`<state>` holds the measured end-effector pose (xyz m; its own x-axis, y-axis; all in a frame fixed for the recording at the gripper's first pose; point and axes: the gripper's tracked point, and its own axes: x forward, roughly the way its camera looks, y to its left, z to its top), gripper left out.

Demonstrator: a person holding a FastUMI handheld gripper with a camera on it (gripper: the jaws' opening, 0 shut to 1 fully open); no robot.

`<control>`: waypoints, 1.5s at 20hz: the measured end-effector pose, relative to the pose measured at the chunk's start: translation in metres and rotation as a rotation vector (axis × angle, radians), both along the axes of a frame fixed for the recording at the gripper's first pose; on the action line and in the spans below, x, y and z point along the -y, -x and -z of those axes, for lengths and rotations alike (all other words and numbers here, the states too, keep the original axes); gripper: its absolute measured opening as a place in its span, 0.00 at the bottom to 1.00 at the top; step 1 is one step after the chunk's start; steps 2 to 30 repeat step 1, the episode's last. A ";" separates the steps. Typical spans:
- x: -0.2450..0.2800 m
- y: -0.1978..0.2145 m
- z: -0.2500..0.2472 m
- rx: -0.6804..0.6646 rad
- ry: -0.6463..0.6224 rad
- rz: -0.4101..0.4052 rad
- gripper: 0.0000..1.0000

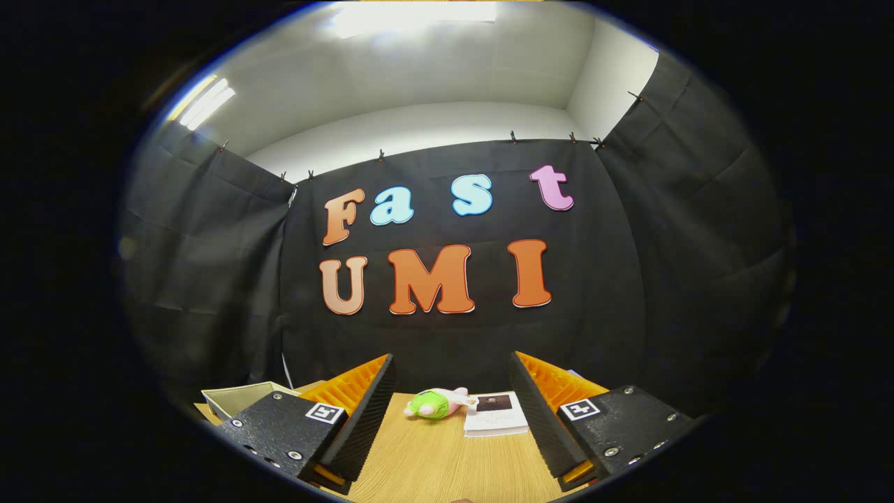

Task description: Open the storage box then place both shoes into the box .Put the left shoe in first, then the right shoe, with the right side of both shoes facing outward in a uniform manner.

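While your black-and-orange two-finger gripper point(450, 412) hangs wide open, empty, above light wooden table point(433, 468), you risk blind descent: beige open-topped storage box point(241, 399) sits beyond left finger, shoes unlocated.

green plush toy point(434, 404) | white booklet point(496, 413) | wooden table point(433, 461)

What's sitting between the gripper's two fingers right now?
Nothing is held: the gripper is open over bare wooden table. Just ahead of the fingers, in the gripper view, lie a green and pink toy and a white booklet.
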<state>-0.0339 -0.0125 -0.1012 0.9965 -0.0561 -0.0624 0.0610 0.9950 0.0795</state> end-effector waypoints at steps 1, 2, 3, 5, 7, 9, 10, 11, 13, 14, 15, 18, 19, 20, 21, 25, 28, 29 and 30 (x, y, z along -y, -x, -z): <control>-0.002 0.001 0.000 0.001 0.002 -0.008 0.96; -0.002 0.001 0.000 0.001 0.002 -0.008 0.96; -0.002 0.001 0.000 0.001 0.002 -0.008 0.96; -0.002 0.001 0.000 0.001 0.002 -0.008 0.96; -0.002 0.001 0.000 0.001 0.002 -0.008 0.96; -0.002 0.001 0.000 0.001 0.002 -0.008 0.96; -0.002 0.001 0.000 0.001 0.002 -0.008 0.96; -0.002 0.001 0.000 0.001 0.002 -0.008 0.96; -0.002 0.001 0.000 0.001 0.002 -0.008 0.96; -0.002 0.001 0.000 0.001 0.002 -0.008 0.96; -0.002 0.001 0.000 0.001 0.002 -0.008 0.96; -0.002 0.001 0.000 0.001 0.002 -0.008 0.96; -0.002 0.001 0.000 0.001 0.002 -0.008 0.96; -0.002 0.001 0.000 0.001 0.002 -0.008 0.96; -0.002 0.001 0.000 0.001 0.002 -0.008 0.96; -0.002 0.001 0.000 0.001 0.002 -0.008 0.96; -0.002 0.001 0.000 0.001 0.002 -0.008 0.96; -0.002 0.001 0.000 0.001 0.002 -0.008 0.96; -0.002 0.001 0.000 0.001 0.002 -0.008 0.96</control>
